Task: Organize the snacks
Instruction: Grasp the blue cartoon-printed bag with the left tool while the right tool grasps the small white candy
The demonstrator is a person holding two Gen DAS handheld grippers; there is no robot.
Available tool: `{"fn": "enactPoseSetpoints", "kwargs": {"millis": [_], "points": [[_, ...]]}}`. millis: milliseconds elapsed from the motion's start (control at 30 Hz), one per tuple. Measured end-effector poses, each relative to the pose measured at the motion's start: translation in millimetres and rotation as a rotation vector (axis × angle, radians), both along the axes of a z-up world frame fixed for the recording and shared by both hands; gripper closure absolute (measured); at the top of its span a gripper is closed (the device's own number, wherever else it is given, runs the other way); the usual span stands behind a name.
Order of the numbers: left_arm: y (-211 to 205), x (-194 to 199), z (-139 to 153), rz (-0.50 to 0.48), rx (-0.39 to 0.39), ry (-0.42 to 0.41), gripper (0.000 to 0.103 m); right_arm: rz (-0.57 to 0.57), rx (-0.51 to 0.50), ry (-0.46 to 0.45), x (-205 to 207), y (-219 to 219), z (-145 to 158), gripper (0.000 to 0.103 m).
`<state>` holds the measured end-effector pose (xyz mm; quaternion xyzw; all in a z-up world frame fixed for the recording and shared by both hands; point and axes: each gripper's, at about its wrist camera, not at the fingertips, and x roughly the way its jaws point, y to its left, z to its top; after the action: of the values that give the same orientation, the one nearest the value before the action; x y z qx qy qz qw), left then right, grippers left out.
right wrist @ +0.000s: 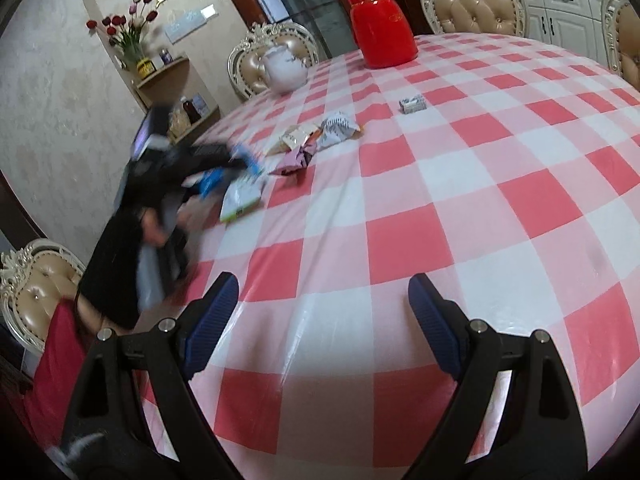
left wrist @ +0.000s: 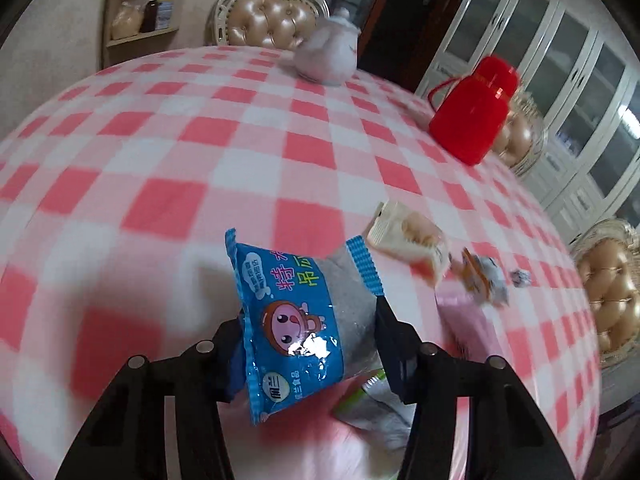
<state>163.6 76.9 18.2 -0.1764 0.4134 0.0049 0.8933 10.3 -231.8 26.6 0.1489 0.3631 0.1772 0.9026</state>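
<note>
My left gripper is shut on a blue snack packet with a cartoon face, held across its width just above the checked tablecloth. A green-and-white packet lies under it. Further right lie a cream packet, a silver-wrapped snack and a small candy. In the right wrist view, my right gripper stands open over bare cloth with nothing between its fingers. That view also shows the blurred left gripper, the green-and-white packet, a purple packet and a small packet.
A red thermos and a white teapot stand at the far side of the table. Padded chairs ring the table. A person's dark sleeve is at the left edge.
</note>
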Motion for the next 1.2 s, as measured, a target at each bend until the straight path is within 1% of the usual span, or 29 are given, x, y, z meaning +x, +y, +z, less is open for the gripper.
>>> {"fn": "enactPoseSetpoints", "kwargs": {"millis": [67, 100, 167, 267, 333, 433, 500, 533, 567, 600, 700, 767, 867, 900, 933, 967, 1000, 1067, 1100, 1200], "points": [[16.3, -26.3, 1.7, 0.034, 0.002, -0.021, 0.048, -0.016, -0.017, -0.009, 2.6, 0.6, 3.0, 0.015], [23.6, -34.6, 2.0, 0.043, -0.015, -0.031, 0.048, -0.023, -0.038, -0.009, 8.1, 1.7, 5.3, 0.015], [39.7, -53.1, 3.9, 0.057, -0.07, -0.045, 0.048, -0.053, -0.097, -0.01, 27.7, 3.3, 11.9, 0.015], [47.0, -66.4, 10.6, 0.063, -0.083, -0.074, 0.048, -0.116, -0.201, -0.046, 71.0, 0.5, 20.8, 0.015], [47.9, -68.4, 11.6, 0.058, -0.091, -0.088, 0.048, -0.179, -0.222, -0.039, 110.5, -6.5, 20.4, 0.015], [50.5, -61.0, 6.0, 0.054, -0.113, -0.07, 0.047, -0.242, -0.218, 0.008, 164.4, -13.6, 11.8, 0.03], [53.9, -57.6, 2.6, 0.055, -0.137, -0.055, 0.047, -0.273, -0.213, 0.029, 193.1, -12.9, 2.8, 0.031], [56.4, -56.6, 2.9, 0.058, -0.152, -0.055, 0.047, -0.27, -0.2, 0.069, 207.4, -11.7, -1.7, 0.034], [57.4, -56.5, 3.9, 0.06, -0.158, -0.058, 0.047, -0.269, -0.195, 0.072, 217.3, -9.6, -2.0, 0.035], [58.0, -56.5, 5.2, 0.06, -0.158, -0.06, 0.047, -0.264, -0.206, 0.064, 223.0, -7.1, -1.5, 0.035], [57.1, -56.0, 10.0, 0.056, -0.151, -0.07, 0.047, -0.247, -0.302, 0.038, 245.4, 8.2, 0.6, 0.035], [55.3, -54.9, 10.6, 0.047, -0.151, -0.063, 0.047, -0.234, -0.351, 0.074, 259.4, 12.8, -4.3, 0.035], [54.2, -54.4, 11.0, 0.039, -0.163, -0.053, 0.047, -0.209, -0.346, 0.133, 271.8, 8.0, -12.9, 0.035], [53.4, -54.4, 12.0, 0.037, -0.16, -0.055, 0.047, -0.204, -0.353, 0.133, 272.2, 7.3, -13.3, 0.037], [52.9, -54.4, 12.6, 0.035, -0.157, -0.057, 0.047, -0.198, -0.364, 0.128, 273.2, 7.4, -13.5, 0.042], [52.7, -54.3, 12.6, 0.034, -0.154, -0.057, 0.047, -0.198, -0.37, 0.13, 272.4, 5.0, -14.0, 0.057], [52.6, -54.0, 12.1, 0.033, -0.154, -0.056, 0.047, -0.201, -0.366, 0.126, 270.9, 3.8, -13.6, 0.064], [52.9, -52.4, 9.4, 0.028, -0.161, -0.044, 0.047, -0.193, -0.323, 0.112, 266.2, -2.8, -11.6, 0.065], [52.8, -52.2, 9.1, 0.028, -0.162, -0.041, 0.047, -0.197, -0.318, 0.101, 262.9, -4.1, -9.5, 0.065], [53.7, -51.0, 9.4, 0.024, -0.142, -0.037, 0.047, -0.189, -0.249, 0.079, 245.6, -5.8, 0.9, 0.065]]}}
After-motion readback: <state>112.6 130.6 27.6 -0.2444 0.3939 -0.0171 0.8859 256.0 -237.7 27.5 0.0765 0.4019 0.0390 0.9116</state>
